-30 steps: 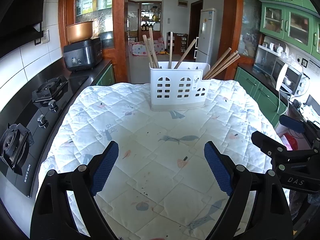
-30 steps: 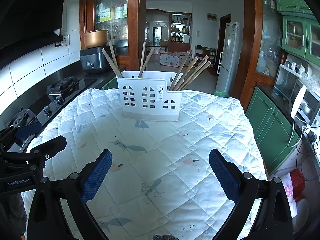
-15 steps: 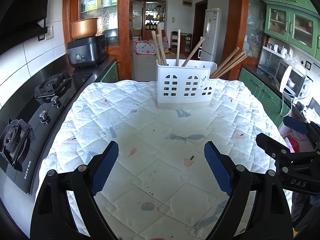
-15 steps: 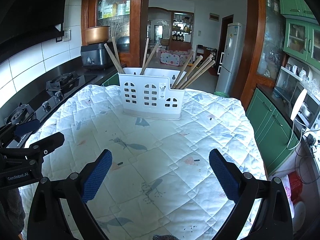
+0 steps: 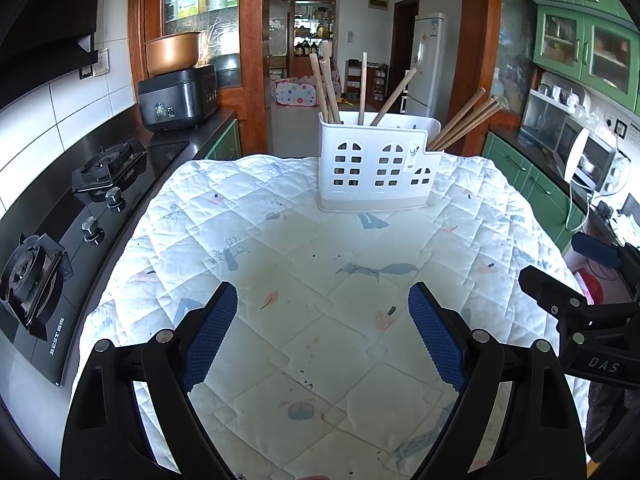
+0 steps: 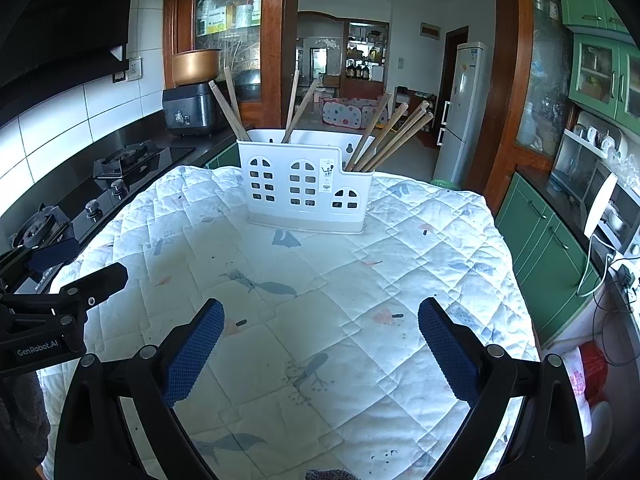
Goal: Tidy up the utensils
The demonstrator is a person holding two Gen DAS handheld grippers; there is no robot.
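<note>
The right gripper [image 6: 320, 332] hung over the quilted cloth [image 6: 360, 288] that covered the surface, its jaws standing wide apart with only cloth showing between the blue pads [image 6: 194, 352]. Well ahead of it a white utensil holder [image 6: 304, 188] stood upright on the cloth. Wooden chopsticks [image 6: 390, 142] leaned out of its lower right compartment, and others slanted from the taller left and middle parts; how many there were in all could not be counted surely. At the left edge the left gripper [image 6: 60, 280] reached in above the cloth's border, beside the gas stove [image 6: 120, 164].
</note>
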